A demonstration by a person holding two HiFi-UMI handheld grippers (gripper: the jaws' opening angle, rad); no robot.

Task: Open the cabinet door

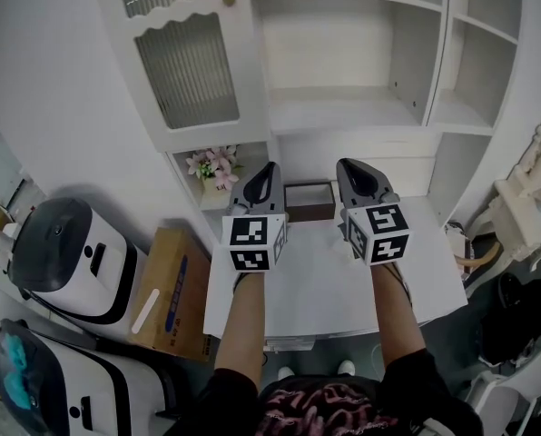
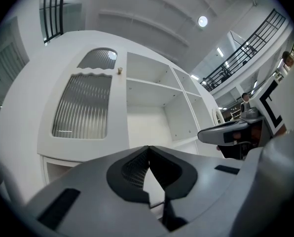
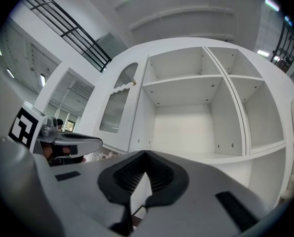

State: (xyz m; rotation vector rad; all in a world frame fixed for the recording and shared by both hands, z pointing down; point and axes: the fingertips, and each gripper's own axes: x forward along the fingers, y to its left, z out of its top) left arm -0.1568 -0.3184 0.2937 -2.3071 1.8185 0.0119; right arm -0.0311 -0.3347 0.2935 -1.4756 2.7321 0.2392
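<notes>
Both tongs are closed tight and carry nothing. The left tongs (image 1: 268,167) and the right tongs (image 1: 348,164) are side by side over the white surface (image 1: 325,284) and point toward the cabinet. In each gripper view the dark pads meet at the tip with no gap.

The cabinet door (image 1: 184,62) is at the far left, above the surface and well apart from both tongs. As far as I can judge, it lies shut or nearly shut over the leftmost compartment. The shelves (image 1: 343,98) to its right have no door. Below it, pink flowers (image 1: 213,165) stand in a low niche.

The door looks like a stiff painted board with two ribbed panes, so probably it is light, but the panes are fragile. It should swing, not bend. The place to hold is the small brass knob (image 1: 228,0) at its upper right corner. This knob is round and smooth, so the pads may slip. The tongs must first open, then close on it firmly.
</notes>
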